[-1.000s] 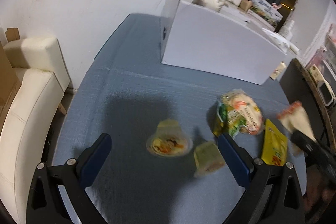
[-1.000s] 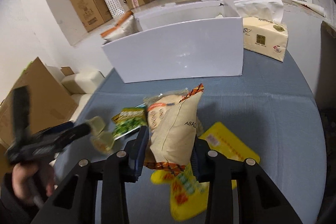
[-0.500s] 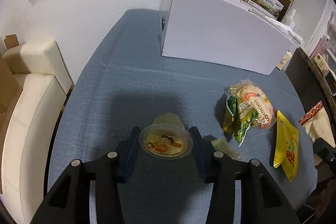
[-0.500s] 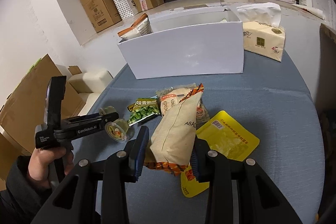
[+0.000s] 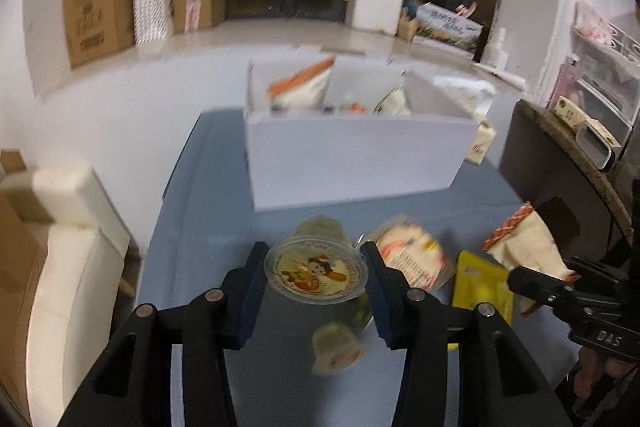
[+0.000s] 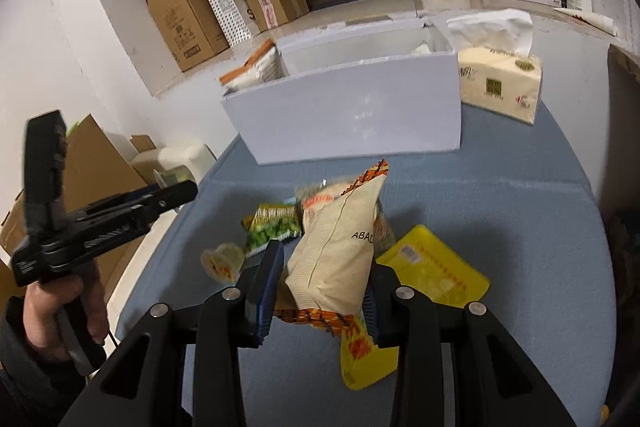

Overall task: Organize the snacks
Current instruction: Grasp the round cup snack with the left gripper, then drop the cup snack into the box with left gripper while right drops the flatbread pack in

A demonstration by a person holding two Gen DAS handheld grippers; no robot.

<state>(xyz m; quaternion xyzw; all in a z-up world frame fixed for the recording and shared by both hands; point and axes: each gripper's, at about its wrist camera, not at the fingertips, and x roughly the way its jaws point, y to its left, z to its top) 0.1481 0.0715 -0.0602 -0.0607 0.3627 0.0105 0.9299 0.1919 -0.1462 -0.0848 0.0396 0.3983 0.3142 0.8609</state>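
My left gripper (image 5: pixel 316 277) is shut on a clear jelly cup (image 5: pixel 316 275) with a cartoon lid, held above the blue table. My right gripper (image 6: pixel 322 277) is shut on a beige snack bag (image 6: pixel 340 251) with orange zigzag ends, held up over the table. A white divided box (image 5: pixel 352 163) stands at the back of the table, with a few snacks inside. On the table lie a second jelly cup (image 5: pixel 335 347), a green packet (image 6: pixel 274 227), a clear bag of snacks (image 5: pixel 410 257) and a yellow pouch (image 6: pixel 432 267).
A tissue box (image 6: pixel 500 87) stands right of the white box. A cream sofa (image 5: pixel 68 251) sits left of the table (image 6: pixel 500 227). Cardboard boxes (image 6: pixel 184 19) line the ledge behind. A dark round table (image 5: pixel 560 167) stands at the right.
My left gripper closed on the jelly cup and lifted it, now facing the white box. My right gripper keeps its hold on the beige bag and has shifted little.
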